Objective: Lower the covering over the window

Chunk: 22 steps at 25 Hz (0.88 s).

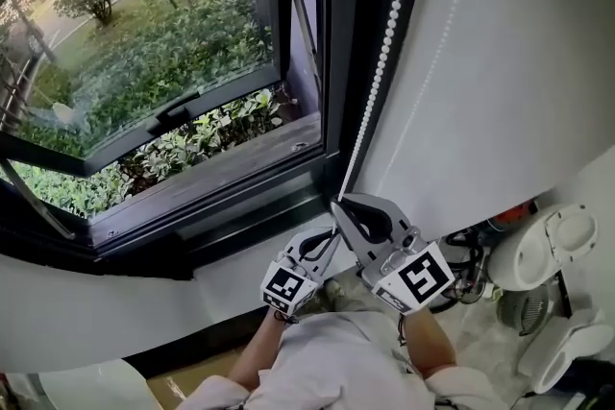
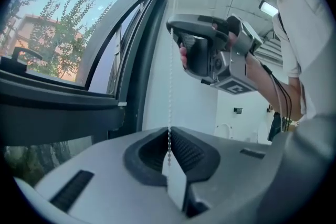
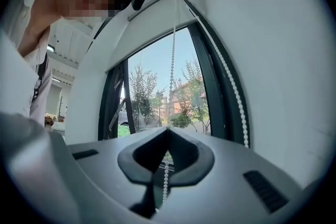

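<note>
Both sets of jaws are pinched shut on the bead chain (image 1: 382,62). The right gripper (image 3: 168,131) is higher and the left gripper (image 2: 169,136) just below it, beside the window frame (image 1: 338,34) on its right edge.

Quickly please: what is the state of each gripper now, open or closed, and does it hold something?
Left gripper: closed, holding the bead chain.
Right gripper: closed, holding the same bead chain higher up.
</note>
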Each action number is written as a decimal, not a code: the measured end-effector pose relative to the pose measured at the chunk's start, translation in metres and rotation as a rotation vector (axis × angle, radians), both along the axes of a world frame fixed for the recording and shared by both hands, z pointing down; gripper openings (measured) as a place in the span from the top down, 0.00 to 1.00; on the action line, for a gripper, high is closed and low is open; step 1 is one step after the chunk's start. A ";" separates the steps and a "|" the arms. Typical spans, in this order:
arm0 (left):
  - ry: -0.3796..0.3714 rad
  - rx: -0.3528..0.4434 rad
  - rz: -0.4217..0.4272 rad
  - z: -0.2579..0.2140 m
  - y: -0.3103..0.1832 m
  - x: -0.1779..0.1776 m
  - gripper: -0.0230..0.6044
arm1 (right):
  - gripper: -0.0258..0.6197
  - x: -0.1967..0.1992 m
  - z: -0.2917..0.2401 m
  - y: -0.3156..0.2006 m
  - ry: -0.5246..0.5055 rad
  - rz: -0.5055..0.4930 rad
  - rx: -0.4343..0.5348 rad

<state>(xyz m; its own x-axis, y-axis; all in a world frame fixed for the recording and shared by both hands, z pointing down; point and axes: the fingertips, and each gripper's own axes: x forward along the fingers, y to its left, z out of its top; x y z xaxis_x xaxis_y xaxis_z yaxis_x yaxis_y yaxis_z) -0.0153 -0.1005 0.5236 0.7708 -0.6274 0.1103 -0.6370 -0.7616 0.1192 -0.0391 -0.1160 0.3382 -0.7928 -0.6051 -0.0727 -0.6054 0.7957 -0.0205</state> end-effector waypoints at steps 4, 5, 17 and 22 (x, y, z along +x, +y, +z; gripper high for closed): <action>-0.010 -0.019 -0.004 0.023 0.001 0.000 0.93 | 0.96 0.000 0.022 0.002 0.010 0.000 -0.033; -0.016 -0.031 -0.003 0.030 0.001 0.000 0.93 | 0.96 -0.001 0.028 0.002 0.013 0.000 -0.042; -0.064 -0.120 0.006 0.091 0.004 0.001 0.93 | 0.97 -0.004 0.091 0.003 0.059 0.015 -0.133; -0.085 -0.152 0.004 0.106 0.010 -0.001 0.93 | 0.97 -0.004 0.114 0.002 0.087 0.031 -0.159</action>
